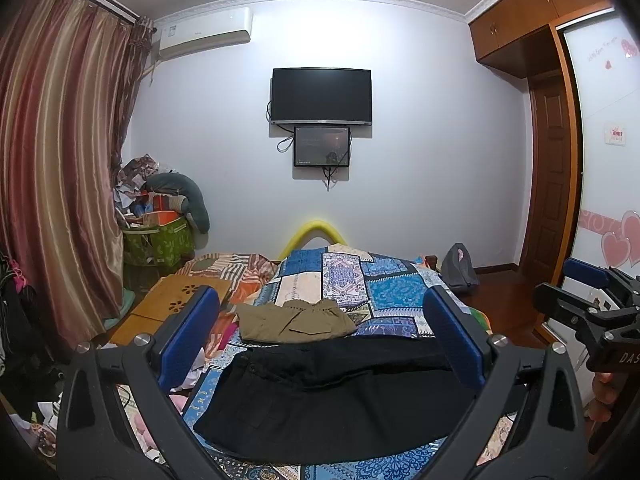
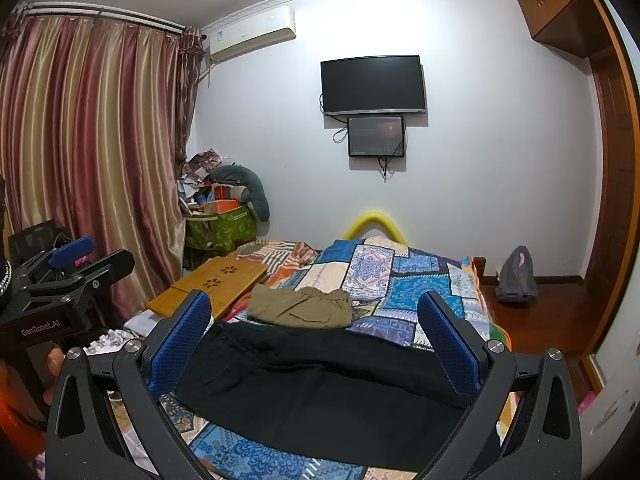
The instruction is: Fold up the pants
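Observation:
Black pants (image 1: 332,400) lie spread flat across the near end of the patchwork bedspread (image 1: 384,292); they also show in the right wrist view (image 2: 320,392). Folded khaki pants (image 1: 296,320) lie just beyond them, also seen from the right wrist (image 2: 304,306). My left gripper (image 1: 320,332) is open and empty, held above the black pants. My right gripper (image 2: 316,332) is open and empty, also above the black pants. The right gripper shows at the right edge of the left wrist view (image 1: 588,312). The left gripper shows at the left edge of the right wrist view (image 2: 68,276).
A wooden lap desk (image 2: 212,284) lies on the bed's left side. A green bin of clutter (image 2: 220,224) stands in the corner by the curtains (image 2: 92,152). A grey backpack (image 2: 516,276) sits on the floor at right. A TV (image 2: 372,84) hangs on the far wall.

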### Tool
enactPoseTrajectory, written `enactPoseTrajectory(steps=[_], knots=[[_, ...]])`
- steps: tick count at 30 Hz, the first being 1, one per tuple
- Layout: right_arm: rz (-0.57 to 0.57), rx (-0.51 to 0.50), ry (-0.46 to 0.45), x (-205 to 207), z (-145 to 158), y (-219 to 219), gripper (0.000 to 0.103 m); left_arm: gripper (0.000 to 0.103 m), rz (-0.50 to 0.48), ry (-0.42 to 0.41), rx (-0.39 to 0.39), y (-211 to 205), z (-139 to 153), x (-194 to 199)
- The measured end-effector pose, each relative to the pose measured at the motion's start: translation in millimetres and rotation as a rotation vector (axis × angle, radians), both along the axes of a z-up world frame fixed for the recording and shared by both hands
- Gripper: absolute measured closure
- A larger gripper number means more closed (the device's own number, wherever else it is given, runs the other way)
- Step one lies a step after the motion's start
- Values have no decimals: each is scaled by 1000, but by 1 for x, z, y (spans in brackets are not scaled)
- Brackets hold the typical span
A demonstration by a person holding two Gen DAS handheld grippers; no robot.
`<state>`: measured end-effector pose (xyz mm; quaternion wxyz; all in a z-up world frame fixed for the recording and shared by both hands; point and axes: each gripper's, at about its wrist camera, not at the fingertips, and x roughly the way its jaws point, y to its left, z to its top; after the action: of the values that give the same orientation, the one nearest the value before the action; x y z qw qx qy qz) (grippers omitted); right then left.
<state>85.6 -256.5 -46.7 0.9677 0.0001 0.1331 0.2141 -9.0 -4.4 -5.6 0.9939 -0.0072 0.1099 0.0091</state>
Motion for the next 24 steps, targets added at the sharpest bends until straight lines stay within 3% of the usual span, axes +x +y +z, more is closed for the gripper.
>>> enactPoseTrajectory(steps=[24], knots=[[2,-5,-12,0,0,1,0,0,0,-4,-17,6,0,1]])
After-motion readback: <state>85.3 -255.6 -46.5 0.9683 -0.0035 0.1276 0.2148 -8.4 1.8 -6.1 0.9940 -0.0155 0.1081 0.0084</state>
